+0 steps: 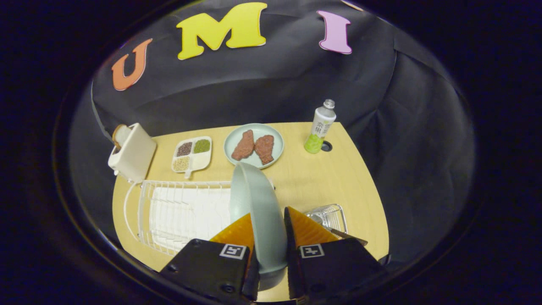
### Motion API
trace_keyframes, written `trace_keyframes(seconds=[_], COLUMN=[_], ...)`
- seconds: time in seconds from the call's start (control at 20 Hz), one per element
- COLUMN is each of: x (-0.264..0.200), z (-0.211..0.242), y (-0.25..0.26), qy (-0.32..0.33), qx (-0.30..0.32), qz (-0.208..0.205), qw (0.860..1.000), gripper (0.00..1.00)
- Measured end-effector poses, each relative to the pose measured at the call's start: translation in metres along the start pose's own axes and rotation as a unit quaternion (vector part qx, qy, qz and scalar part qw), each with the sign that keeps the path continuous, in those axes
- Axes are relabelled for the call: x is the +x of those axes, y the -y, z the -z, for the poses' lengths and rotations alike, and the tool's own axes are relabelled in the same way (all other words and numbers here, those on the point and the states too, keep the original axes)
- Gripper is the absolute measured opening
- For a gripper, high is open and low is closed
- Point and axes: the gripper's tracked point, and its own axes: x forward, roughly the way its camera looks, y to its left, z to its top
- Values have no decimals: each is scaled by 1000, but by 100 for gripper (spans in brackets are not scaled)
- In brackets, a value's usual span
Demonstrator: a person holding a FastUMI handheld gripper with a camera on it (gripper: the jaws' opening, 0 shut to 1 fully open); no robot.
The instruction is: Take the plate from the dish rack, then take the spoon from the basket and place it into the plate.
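Between the two fingers of the gripper stands the plate, a pale green one held on edge, its rim running up and away from the fingers and its lower edge sunk out of sight between the gripper's bodies; both fingers press on it, one on each face, so the grasp looks firm. It hangs just beside the right end of the dish rack, a white wire frame on the wooden table, and seems lifted free of the wires, though I cannot tell whether its lower edge is wholly clear of them. To do this step well, I judge the plate should be raised straight until it is surely out of the rack, then carried over a bare part of the table and turned flat before being set down, with the squeeze kept even so the smooth glaze does not slip. It should land near the small wire basket, which sits just ahead of the right finger with the spoon lying partly in it, handle toward the gripper. Counting what is on the table: one held plate, one rack, one basket, one spoon. Beyond them are one second plate bearing two brown pieces of meat, one divided tray with three fillings showing, one bottle, and one toaster holding a single slice.
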Motion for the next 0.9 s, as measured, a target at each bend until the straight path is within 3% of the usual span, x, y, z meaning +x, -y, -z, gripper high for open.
trace_keyframes(seconds=[0.2, 0.45, 0.65, 0.9], x=[-30, -36, -18, 17], z=[34, 134, 212, 271], y=[-13, -12, -15, -28], qy=[15, 8, -24, -74], qx=[37, 73, 113, 131], qz=[-92, -180, -230, -273], qw=[995, 981, 966, 950], gripper=[32, 32, 32, 31])
